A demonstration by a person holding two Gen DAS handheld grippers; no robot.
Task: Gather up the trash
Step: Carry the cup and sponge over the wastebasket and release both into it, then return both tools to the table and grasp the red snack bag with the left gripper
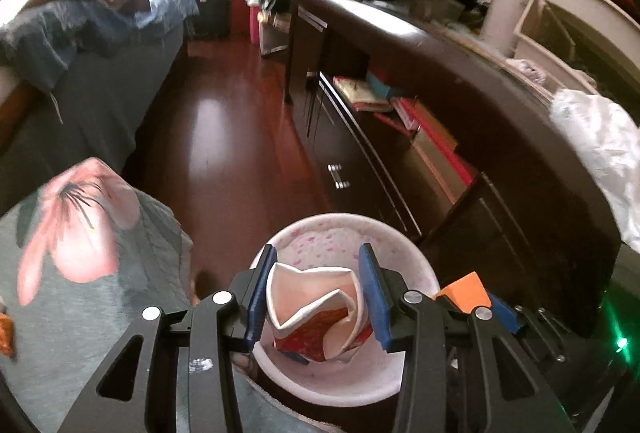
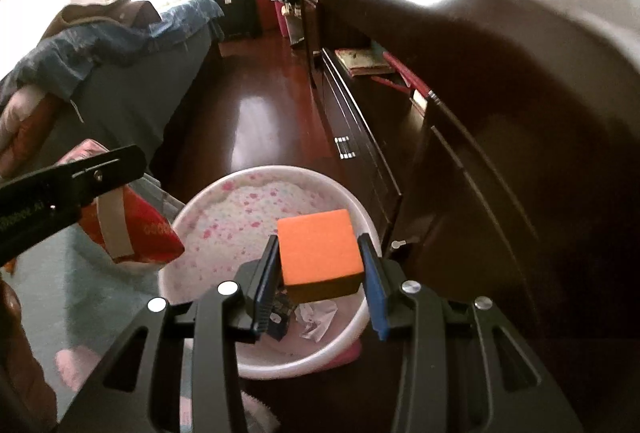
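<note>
A: Hovering over a white, pink-speckled bin [image 2: 192,209] on a dark red wood floor [image 1: 224,137] are two grippers. The left hand-held gripper [image 1: 318,297] is clamped on a crumpled red and white paper cup [image 1: 316,307], held just above the bin's opening.

B: And the other one?

A: The right hand-held gripper [image 2: 320,275] is closed on an orange block [image 2: 320,253], also above the bin, toward its 3 o'clock rim. Crumpled paper [image 2: 316,315] already lies at the bin's bottom.

B: What surrounds them?

A: A dark cabinet [image 1: 500,81] runs from 12 to 3 o'clock; a bed [image 1: 80,85] sits at 10 o'clock.

B: What could go wrong?

A: In my judgement, the cup hangs near the 9 o'clock rim in the right view, so releasing there could bounce it onto the floor. The two grippers are close and could bump.
</note>
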